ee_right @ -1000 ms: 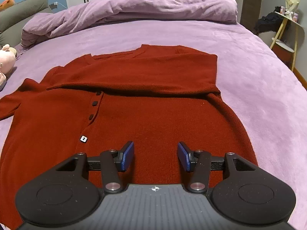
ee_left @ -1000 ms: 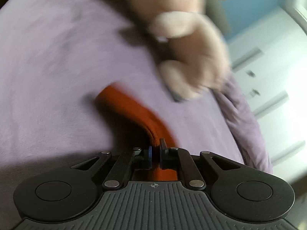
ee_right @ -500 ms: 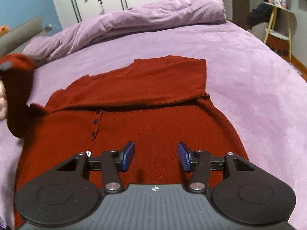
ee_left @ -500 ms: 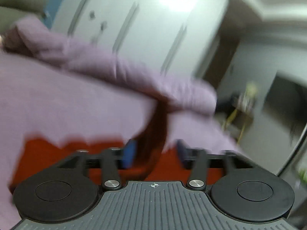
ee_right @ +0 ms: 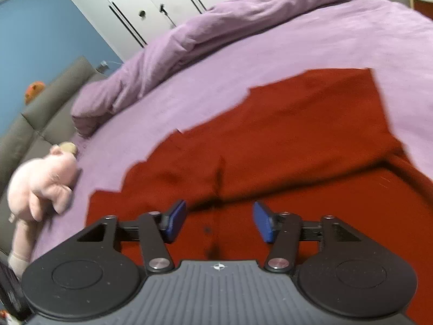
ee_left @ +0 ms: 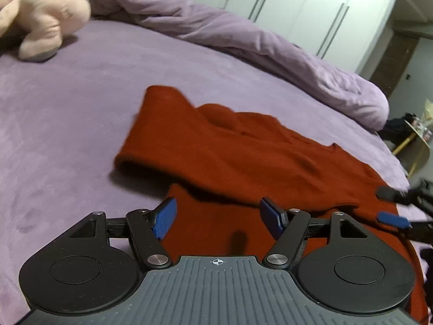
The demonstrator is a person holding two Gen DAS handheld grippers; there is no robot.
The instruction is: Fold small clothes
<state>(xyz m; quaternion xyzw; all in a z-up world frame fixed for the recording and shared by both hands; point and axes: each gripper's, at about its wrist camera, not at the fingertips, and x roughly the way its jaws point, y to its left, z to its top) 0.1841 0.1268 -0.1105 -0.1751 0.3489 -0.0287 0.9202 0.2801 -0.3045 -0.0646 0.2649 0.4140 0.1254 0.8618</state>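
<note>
A dark red knit sweater point(ee_left: 243, 157) lies flat on the purple bed, both sleeves folded across its body; it also shows in the right wrist view point(ee_right: 284, 140). My left gripper point(ee_left: 219, 219) is open and empty, low over the sweater's left side near the folded sleeve. My right gripper point(ee_right: 219, 222) is open and empty, just above the sweater's middle; its fingertips point(ee_left: 392, 218) show at the right edge of the left wrist view.
A pink plush pig point(ee_left: 40, 13) lies on the bed to the left, also in the right wrist view point(ee_right: 43, 181). A bunched purple duvet point(ee_left: 243, 35) runs along the far side. A grey headboard point(ee_right: 40, 108) and white wardrobes point(ee_right: 151, 5) stand behind.
My left gripper carried the left sleeve over onto the sweater's body, opened and let it go. My right gripper stayed open and tilted toward the sweater's left.
</note>
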